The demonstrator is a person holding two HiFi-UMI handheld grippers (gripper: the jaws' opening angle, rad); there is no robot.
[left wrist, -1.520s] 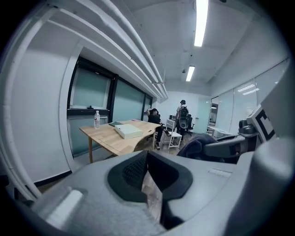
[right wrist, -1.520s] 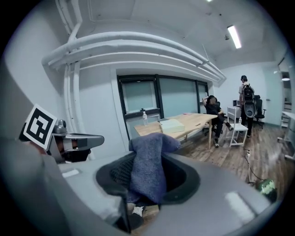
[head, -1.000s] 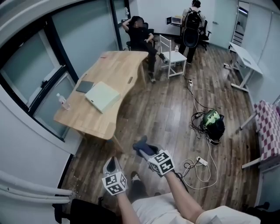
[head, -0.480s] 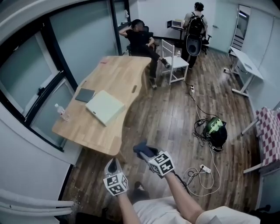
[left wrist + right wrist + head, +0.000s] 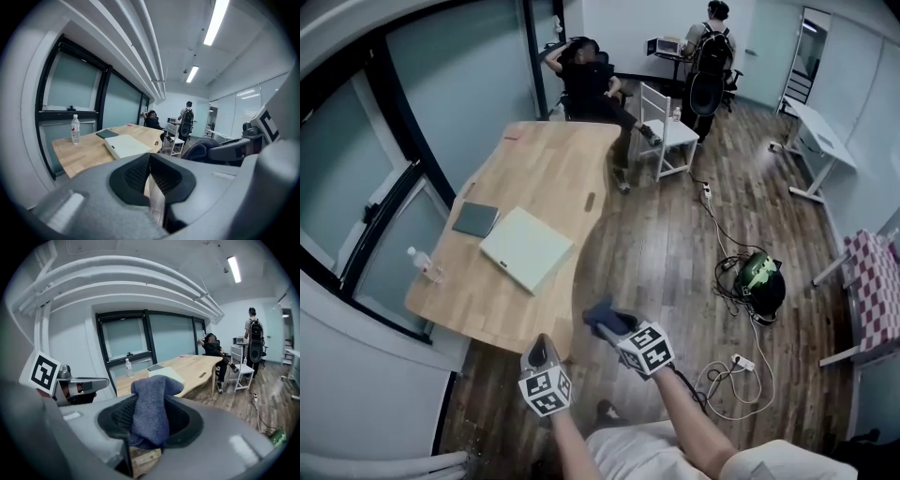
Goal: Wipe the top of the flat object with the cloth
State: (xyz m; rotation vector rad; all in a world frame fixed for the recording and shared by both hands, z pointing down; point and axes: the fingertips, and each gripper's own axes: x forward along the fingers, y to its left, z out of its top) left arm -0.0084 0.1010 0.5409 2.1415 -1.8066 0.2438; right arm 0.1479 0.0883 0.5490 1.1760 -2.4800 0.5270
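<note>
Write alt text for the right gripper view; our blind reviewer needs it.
The right claw is shut on a blue-grey cloth that sticks up between its jaws. Beyond it, some way off, stands a wooden table bearing a pale flat object and a water bottle.

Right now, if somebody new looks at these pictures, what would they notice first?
Probably the blue cloth clamped in the right gripper, low in the head view. Next, the pale flat object on the wooden table ahead left, beside a dark pad. The left gripper is shut, empty.
</note>
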